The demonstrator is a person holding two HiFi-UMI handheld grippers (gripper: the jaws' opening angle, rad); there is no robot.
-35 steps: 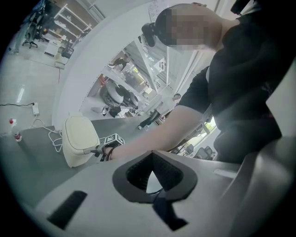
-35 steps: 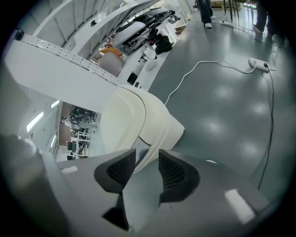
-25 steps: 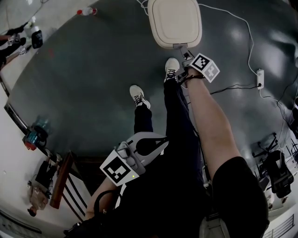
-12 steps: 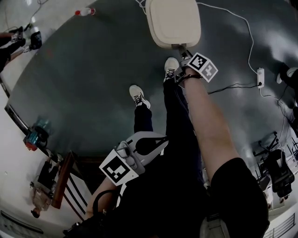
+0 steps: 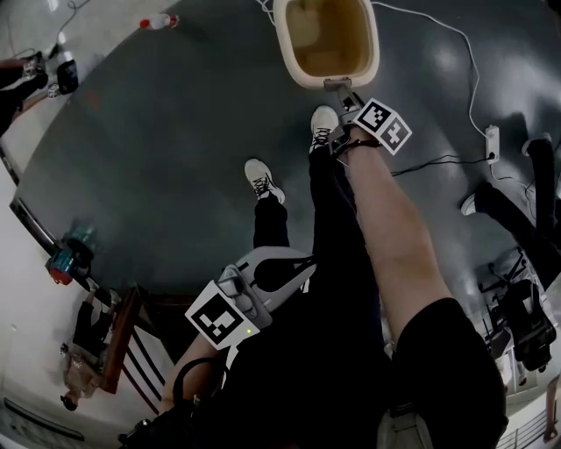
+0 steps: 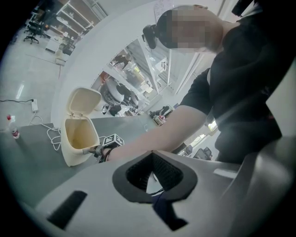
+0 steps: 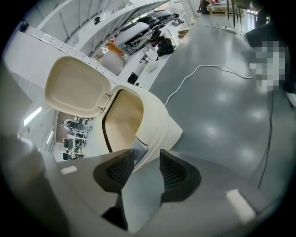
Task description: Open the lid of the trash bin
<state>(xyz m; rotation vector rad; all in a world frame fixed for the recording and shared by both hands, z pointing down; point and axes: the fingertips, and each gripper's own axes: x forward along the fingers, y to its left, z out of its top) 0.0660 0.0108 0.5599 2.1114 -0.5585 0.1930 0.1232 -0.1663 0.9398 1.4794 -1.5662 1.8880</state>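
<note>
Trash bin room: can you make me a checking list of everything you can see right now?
Surface: dark grey floor, a bit shiny.
Job's things: cream trash bin stands on the floor; its lid is tipped up, open; nothing seen inside.
Clutter: a bottle lying far off.
Grippers: right gripper at the bin's front edge, jaws opening, a grey tab of the bin between them; left gripper held back near the person's body, jaw tips together, nothing in them.
Cables: white cable runs to a power strip; a black cable lies nearby.
Surroundings: the person's shoes; shelves and gear at the edges.
</note>
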